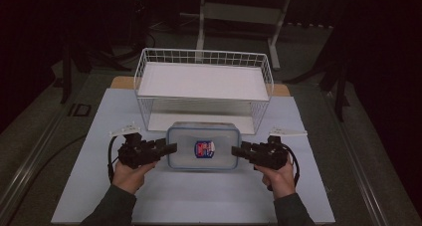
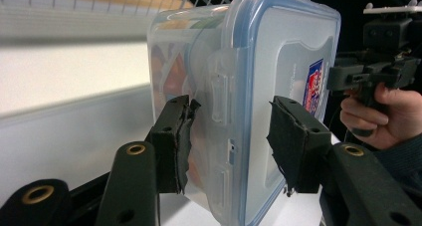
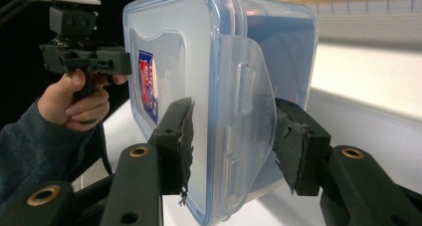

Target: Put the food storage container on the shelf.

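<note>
left gripper (image 1: 166,148) and right gripper (image 1: 238,150): each clamped on one end of the clear rectangular plastic lidded box (image 1: 202,147) | box: table centre | white wire basket (image 1: 204,89): 12 o'clock, just beside, blocking that side

Glossy clear plastic container (image 1: 202,147), white wire basket (image 1: 204,84), matt table (image 1: 199,196).

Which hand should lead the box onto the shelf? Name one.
Right gripper, marginally: both pads press lid and latch flap. Left gripper clamps the other end of the box similarly, so probably both lift together.
</note>
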`<action>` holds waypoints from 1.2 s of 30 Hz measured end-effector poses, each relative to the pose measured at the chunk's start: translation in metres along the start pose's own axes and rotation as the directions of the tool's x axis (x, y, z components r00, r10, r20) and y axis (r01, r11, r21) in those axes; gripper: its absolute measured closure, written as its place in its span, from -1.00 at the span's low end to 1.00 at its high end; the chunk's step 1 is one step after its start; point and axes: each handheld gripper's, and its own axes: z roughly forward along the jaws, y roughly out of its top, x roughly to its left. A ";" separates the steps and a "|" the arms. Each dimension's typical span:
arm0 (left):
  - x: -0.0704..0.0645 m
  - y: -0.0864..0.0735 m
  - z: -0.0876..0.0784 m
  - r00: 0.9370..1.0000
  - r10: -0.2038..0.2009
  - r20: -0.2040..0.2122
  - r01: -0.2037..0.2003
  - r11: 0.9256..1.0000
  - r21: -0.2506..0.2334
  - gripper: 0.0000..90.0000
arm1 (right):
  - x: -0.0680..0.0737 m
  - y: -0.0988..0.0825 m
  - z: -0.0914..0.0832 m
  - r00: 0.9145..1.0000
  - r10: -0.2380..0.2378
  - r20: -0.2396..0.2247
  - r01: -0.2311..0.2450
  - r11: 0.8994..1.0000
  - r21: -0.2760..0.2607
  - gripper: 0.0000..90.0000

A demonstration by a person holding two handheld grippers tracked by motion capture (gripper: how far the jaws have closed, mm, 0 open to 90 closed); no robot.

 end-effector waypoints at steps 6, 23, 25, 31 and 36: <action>-0.009 0.028 -0.005 0.999 0.050 -0.005 -0.050 0.998 -0.023 0.15 | 0.007 0.024 -0.007 0.999 -0.041 0.012 0.041 0.999 -0.027 0.15; -0.015 0.087 -0.014 0.995 0.099 -0.004 -0.099 0.992 -0.080 0.15 | 0.021 0.087 -0.014 0.993 -0.111 0.029 0.113 0.990 -0.089 0.15; -0.016 0.093 -0.015 0.995 0.102 -0.005 -0.102 0.991 -0.090 0.15 | 0.022 0.094 -0.015 0.992 -0.121 0.032 0.124 0.988 -0.094 0.15; -0.018 0.107 -0.016 0.993 0.115 -0.009 -0.115 0.988 -0.106 0.15 | 0.024 0.111 -0.017 0.990 -0.134 0.036 0.138 0.985 -0.105 0.14; -0.017 0.118 -0.016 0.993 0.120 -0.011 -0.121 0.986 -0.114 0.15 | 0.024 0.123 -0.017 0.989 -0.140 0.043 0.144 0.983 -0.115 0.14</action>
